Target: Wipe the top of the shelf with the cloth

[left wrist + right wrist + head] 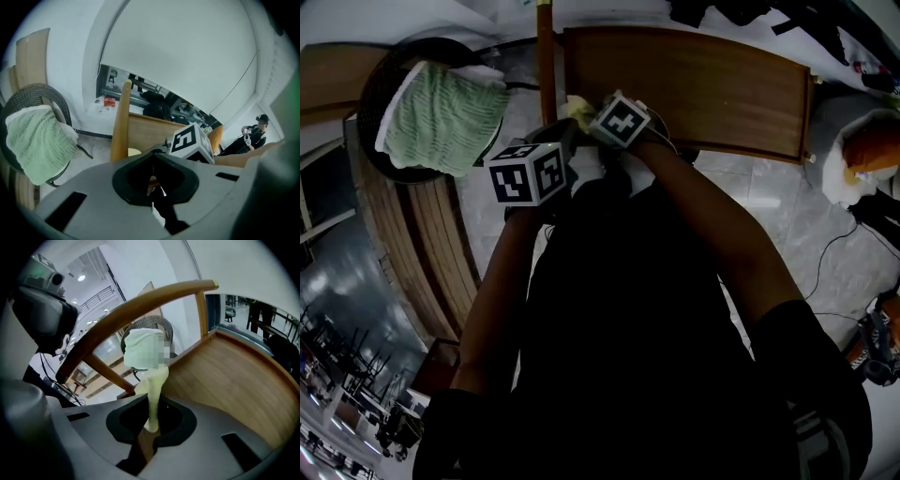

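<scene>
The shelf's wooden top point(694, 89) curves across the upper part of the head view. In the right gripper view the top point(234, 376) fills the right side. My right gripper point(151, 430) is shut on a pale yellow cloth point(154, 390), which sticks out past its jaws over the shelf's near left end. In the head view the cloth point(576, 107) shows just ahead of the right gripper point(591, 117). My left gripper point(558, 142) hovers close beside it, left of the shelf. In its own view the left gripper point(152, 190) has its jaws together with nothing held.
A dark wicker chair point(380, 80) with a green towel point(441, 117) stands at the left. An upright wooden post point(547, 66) rises between chair and shelf. An orange and white object point(862, 155) and cables lie on the tiled floor to the right. A person point(255, 133) stands far off.
</scene>
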